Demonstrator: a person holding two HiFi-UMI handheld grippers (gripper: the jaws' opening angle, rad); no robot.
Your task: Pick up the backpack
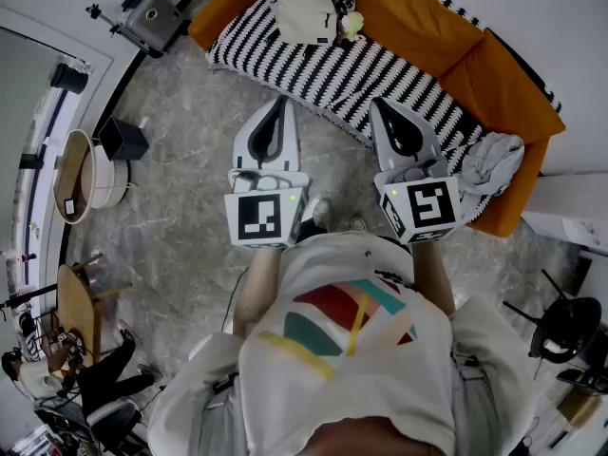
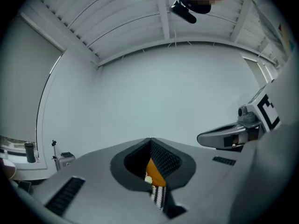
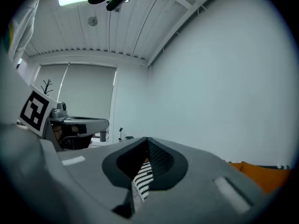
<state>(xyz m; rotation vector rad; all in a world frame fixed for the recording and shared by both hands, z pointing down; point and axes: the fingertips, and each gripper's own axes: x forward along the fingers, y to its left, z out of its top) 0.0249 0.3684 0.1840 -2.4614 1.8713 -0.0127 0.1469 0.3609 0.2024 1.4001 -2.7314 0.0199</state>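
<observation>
- Left gripper (image 1: 275, 122) and right gripper (image 1: 401, 122): level, side by side in front of the person, jaws fully closed, nothing in either.
- Ahead: orange sofa (image 1: 494, 84) with a striped blanket (image 1: 380, 74) over the seat.
- Backpack (image 1: 306, 3): cream, on the blanket at the sofa's far end, well apart from both grippers.
- Handling, my read: soft fabric that will sag, likely moderate weight, not fragile.
- Grab a top loop or strap, not the body. Can't make out the loop from here.
</observation>
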